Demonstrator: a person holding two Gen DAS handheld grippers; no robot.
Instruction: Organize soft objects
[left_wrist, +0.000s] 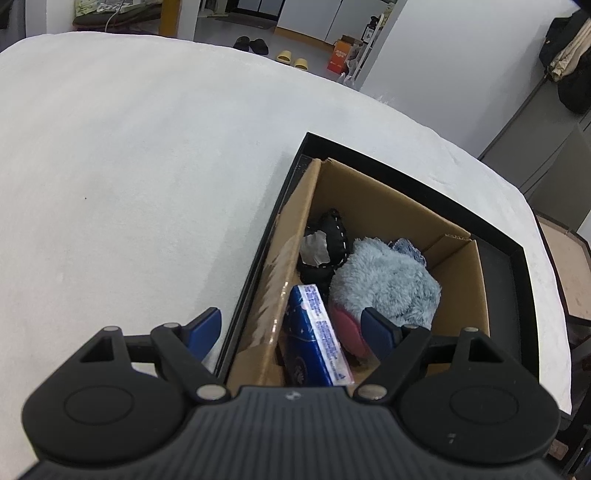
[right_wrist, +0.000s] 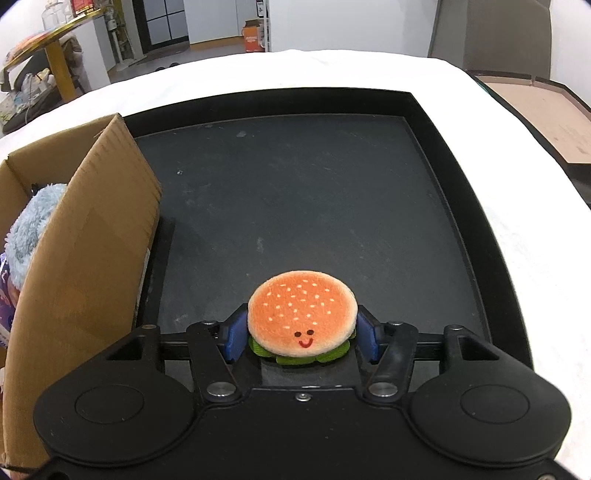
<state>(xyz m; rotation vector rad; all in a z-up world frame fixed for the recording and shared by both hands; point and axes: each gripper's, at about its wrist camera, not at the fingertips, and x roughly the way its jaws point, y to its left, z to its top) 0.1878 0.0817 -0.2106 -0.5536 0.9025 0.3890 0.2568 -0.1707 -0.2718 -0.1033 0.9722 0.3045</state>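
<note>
The right gripper (right_wrist: 302, 338) has its blue pads against both sides of a plush hamburger (right_wrist: 302, 318) sitting on the black tray (right_wrist: 458, 206). The left gripper (left_wrist: 291, 328) hangs wide and empty over the cardboard box (left_wrist: 373, 206), which holds a fluffy blue plush (left_wrist: 388, 280).

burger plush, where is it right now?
Right wrist view: the burger plush sits on the black tray between the right gripper's blue pads, right of the cardboard box.
</note>
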